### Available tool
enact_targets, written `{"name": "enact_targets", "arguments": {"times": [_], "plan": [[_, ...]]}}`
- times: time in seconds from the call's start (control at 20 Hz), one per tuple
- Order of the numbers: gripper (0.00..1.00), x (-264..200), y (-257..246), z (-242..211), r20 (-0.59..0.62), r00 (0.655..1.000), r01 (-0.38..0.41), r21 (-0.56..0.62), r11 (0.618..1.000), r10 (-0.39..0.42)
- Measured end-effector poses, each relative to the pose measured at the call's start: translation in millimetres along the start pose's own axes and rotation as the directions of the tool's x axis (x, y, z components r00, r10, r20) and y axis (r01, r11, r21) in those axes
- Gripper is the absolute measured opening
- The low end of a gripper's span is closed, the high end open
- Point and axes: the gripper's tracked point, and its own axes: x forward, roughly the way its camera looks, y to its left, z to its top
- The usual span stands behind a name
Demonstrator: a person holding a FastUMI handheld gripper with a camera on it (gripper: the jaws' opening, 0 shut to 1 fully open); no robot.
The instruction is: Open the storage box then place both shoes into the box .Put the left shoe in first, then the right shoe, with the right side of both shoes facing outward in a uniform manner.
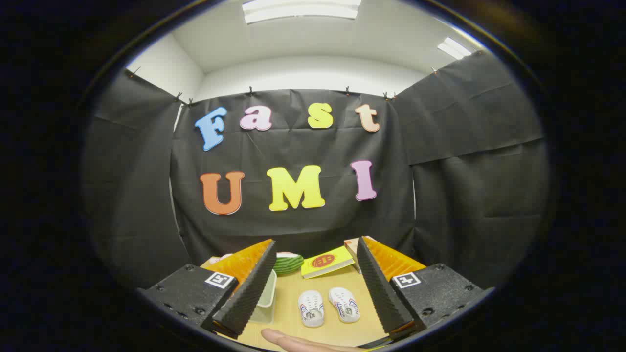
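Black cloth walls enclose the booth on three sides, with a white ceiling and two lit ceiling panels above them. Below the cloth lies a light wooden tabletop (337, 332), which carries all task items. Next in size is the hand-held two-finger gripper (313, 281): its black housings bear square markers, and its two ribbed black fingers (249, 288) with orange backs stand wide apart, gripping nothing. A translucent pale-green plastic storage box (266, 298) rests on the tabletop touching or just behind the inner edge of the left finger; only part of its wall and rim is visible, so whether a lid is on it cannot be told. A yellow rectangular book with a red oval on its cover (326, 262) lies flat beyond the fingers, near the cloth wall. Beside it, toward the left finger, sits a green striped rounded object (287, 264). Between the fingers, nearer than the book, a pair of small white perforated clog-style shoes (327, 306) lies side by side on the tabletop, outside the box. A person's hand (298, 341) rests flat on the tabletop, just nearer than the shoes.
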Motion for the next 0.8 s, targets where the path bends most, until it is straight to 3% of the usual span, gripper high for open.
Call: {"name": "enact_targets", "arguments": {"times": [0.8], "plan": [[1.0,7,-4,-29,-0.051,0.998,-0.021,0.003,1.0,0.022]]}}
